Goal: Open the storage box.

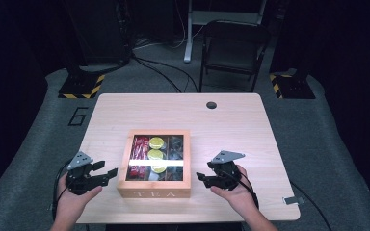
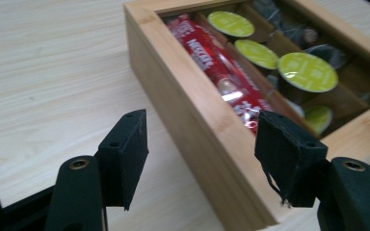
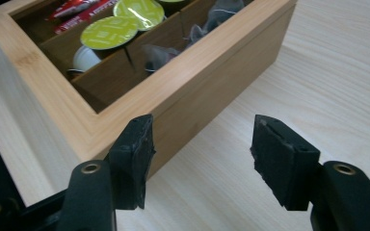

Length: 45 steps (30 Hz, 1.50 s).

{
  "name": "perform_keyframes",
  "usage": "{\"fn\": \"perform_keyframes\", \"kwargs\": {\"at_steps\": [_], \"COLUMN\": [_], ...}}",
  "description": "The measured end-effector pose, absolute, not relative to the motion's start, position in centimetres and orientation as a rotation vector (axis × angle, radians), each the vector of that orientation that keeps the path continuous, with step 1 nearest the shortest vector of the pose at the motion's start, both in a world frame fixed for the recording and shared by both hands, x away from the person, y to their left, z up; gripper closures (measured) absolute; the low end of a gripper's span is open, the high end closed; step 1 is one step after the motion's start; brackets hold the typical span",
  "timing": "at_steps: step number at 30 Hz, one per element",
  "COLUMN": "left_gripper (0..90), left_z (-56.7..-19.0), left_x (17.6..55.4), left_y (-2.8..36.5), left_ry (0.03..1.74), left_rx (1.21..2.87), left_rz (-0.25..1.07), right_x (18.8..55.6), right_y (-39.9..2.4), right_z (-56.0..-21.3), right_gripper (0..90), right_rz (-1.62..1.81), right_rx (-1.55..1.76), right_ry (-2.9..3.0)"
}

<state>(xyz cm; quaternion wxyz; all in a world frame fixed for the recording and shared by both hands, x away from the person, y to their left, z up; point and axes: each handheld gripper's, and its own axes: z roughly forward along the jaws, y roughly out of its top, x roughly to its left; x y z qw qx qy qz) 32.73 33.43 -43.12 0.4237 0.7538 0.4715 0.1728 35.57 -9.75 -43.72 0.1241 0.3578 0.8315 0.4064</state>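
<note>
Wooden tea box [image 1: 154,192], lettered "TEA" on the near face, glass-topped lid closed, mid-table between both claws. Left gripper [image 1: 107,174] just beside the box's left wall, jaws wide, empty; right gripper [image 1: 203,179] just beside the right wall, equally near, jaws apart, empty. Inside: red Nescafé sticks [image 2: 217,60], green-lidded capsules [image 2: 307,71], tea bags [image 3: 161,53].

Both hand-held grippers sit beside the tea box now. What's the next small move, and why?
Probably bring both inward to the box's side walls. The left hand-held gripper and right hand-held gripper flank it, jaws open and empty, near its front corners, apart from the wood. The glass lid looks shut.
</note>
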Motion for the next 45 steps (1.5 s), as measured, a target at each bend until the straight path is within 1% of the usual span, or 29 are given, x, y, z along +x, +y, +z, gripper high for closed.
{"fn": "perform_keyframes", "kwargs": {"at_steps": [3,10,11,17,23,31,37,45], "left_gripper": [36.3,35.0,34.3,32.8,32.9,33.3,34.3,34.5], "left_z": [-43.5,-45.0,-45.1,-45.0,-45.5,-46.4,-46.6,-46.8], "left_x": [32.3,31.6,31.3,30.7,30.5,30.3,30.0,29.9], "left_y": [33.0,32.6,32.5,32.4,32.3,31.5,31.0,31.0], "left_ry": [1.173,1.143,1.132,1.086,1.079,1.048,1.023,1.031], "left_rx": [1.866,1.888,1.887,1.897,1.912,1.943,1.974,1.960], "left_rz": [0.420,0.404,0.401,0.427,0.388,0.342,0.363,0.355], "right_x": [34.9,33.7,33.4,33.5,32.6,32.3,32.3,32.3], "right_y": [-9.2,-8.0,-7.6,-7.8,-7.1,-5.9,-5.9,-5.7], "right_z": [-43.9,-44.7,-45.0,-44.8,-45.0,-46.1,-46.3,-46.8], "right_gripper": [39.9,39.9,41.9,40.3,40.4,42.9,44.9,46.2], "right_rz": [1.195,1.218,1.227,1.287,1.282,1.197,1.188,1.163], "right_rx": [1.028,0.929,0.929,0.941,0.873,0.804,0.822,0.819], "right_ry": [2.440,2.437,2.425,2.416,2.461,2.518,2.523,2.527]}}
